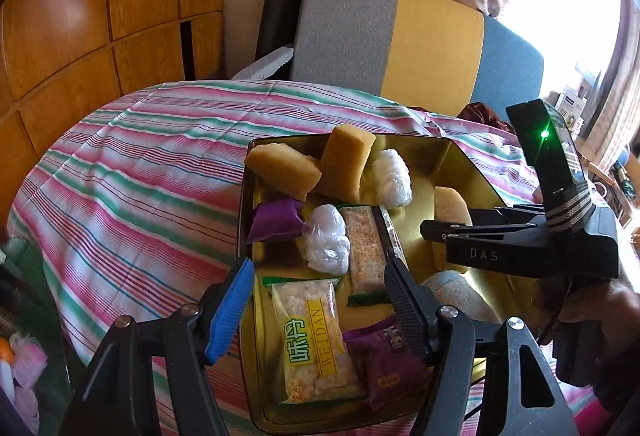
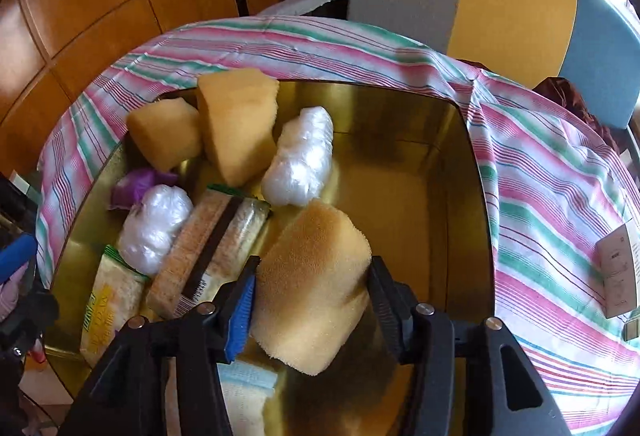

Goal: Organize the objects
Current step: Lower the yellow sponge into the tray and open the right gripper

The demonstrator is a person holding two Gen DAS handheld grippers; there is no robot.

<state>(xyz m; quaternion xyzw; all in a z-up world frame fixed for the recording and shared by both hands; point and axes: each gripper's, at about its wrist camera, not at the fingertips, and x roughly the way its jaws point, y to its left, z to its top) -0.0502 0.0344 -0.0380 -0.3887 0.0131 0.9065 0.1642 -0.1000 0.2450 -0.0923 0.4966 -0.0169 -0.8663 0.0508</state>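
Sponge (image 2: 310, 296), yellow, sits between the fingers of the right hand-held gripper (image 2: 310, 310), low inside the gold tin (image 2: 478, 195); blue pad at its left face, a sliver of gap at the black pad, so whether it is pinched I cannot tell. Left hand-held gripper (image 1: 316, 310) spread, nothing between its fingers, over the tin's near end above a WEIDAN rice-cracker packet (image 1: 316, 340) and a purple packet (image 1: 384, 364). Mid-tin: second cracker packet (image 1: 366, 248), two white plastic-wrapped bundles (image 1: 326, 238). Far end: two more sponges (image 1: 346, 167). Tin rests on a striped cloth (image 1: 140, 175) over the surface. Beyond it, a chair (image 1: 420, 39).
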